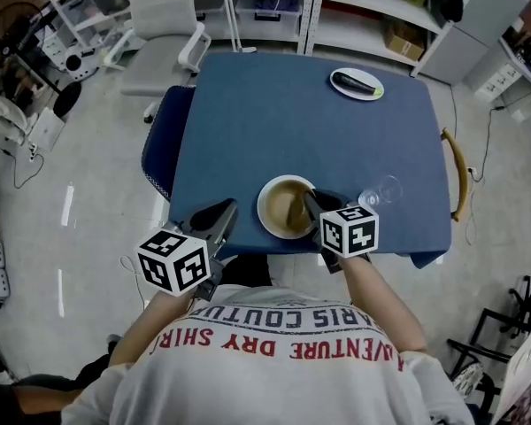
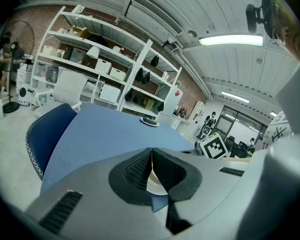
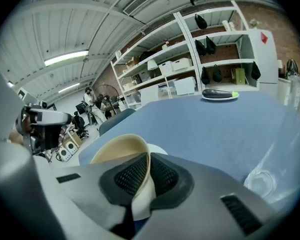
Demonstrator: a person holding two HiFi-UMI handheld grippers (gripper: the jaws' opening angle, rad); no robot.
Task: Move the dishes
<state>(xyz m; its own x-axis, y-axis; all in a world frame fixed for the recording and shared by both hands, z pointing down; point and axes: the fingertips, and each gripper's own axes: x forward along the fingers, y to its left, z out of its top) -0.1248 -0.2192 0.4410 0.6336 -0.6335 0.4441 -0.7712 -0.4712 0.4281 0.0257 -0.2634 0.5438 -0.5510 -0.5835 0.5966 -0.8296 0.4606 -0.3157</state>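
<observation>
So you're standing at the near edge of the blue desk (image 1: 248, 122), and from what I'm seeing the job is barely getting going. The biggest dish, the tan bowl (image 1: 286, 209), is sitting near the middle of the near edge on what looks like a white dish underneath, though I can't say for sure it's a separate piece. Your right gripper (image 1: 308, 200) is clamping that bowl's rim, one pad inside and one outside, and I can't tell whether it's lifting off the desk yet. Your left gripper (image 1: 223, 212) is hanging over the near edge towards the near left corner, just beside the bowl, with its jaws pressed together on nothing. The white plate (image 1: 369, 95) is waiting well apart at the far right corner with a dark long thing (image 1: 356, 81) lying on it, looking untouched. The clear glass (image 1: 382, 191) is sitting just beside your right gripper, towards the right edge, also not picked up. So I'm guessing all of it is left to move. As for writing, your shirt (image 1: 274, 361) is showing upside-down red print reading "ADVENTURE DRY SHIR", plus a dark line with "COUTUR" in it. The gripper cubes are only showing square markers, and I'm not making out any brands on the dishes.
</observation>
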